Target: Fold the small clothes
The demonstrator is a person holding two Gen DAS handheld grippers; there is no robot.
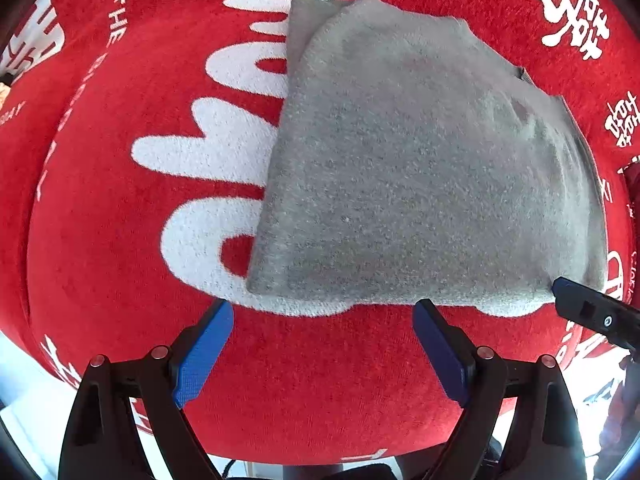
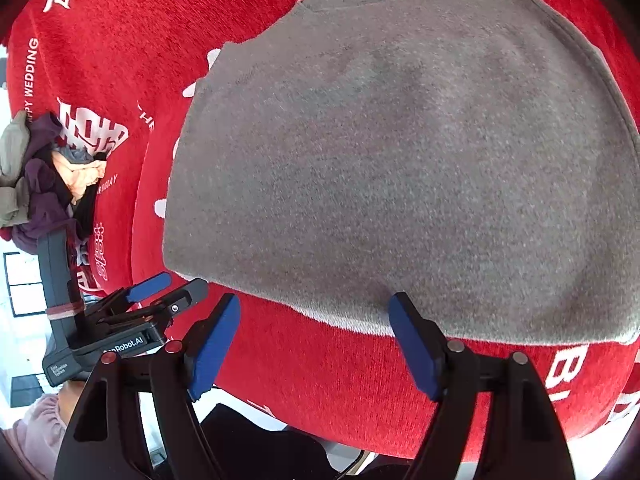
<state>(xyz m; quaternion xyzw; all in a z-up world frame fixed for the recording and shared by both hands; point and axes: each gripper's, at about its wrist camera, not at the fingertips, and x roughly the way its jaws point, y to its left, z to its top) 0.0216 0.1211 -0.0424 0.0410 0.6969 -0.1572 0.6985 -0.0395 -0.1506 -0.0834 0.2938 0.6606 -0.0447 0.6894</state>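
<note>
A grey knit garment (image 1: 420,160) lies folded flat on a red cloth with white lettering (image 1: 120,200). My left gripper (image 1: 322,312) is open and empty, just short of the garment's near edge. My right gripper (image 2: 316,308) is open and empty too, at the near edge of the same garment (image 2: 400,160). One fingertip of the right gripper shows at the right edge of the left wrist view (image 1: 592,312). The left gripper shows at the lower left of the right wrist view (image 2: 160,292), open.
A pile of loose small clothes (image 2: 44,176), purple, grey and peach, sits at the left side of the red cloth (image 2: 320,360). The cloth's near edge drops off just behind both grippers.
</note>
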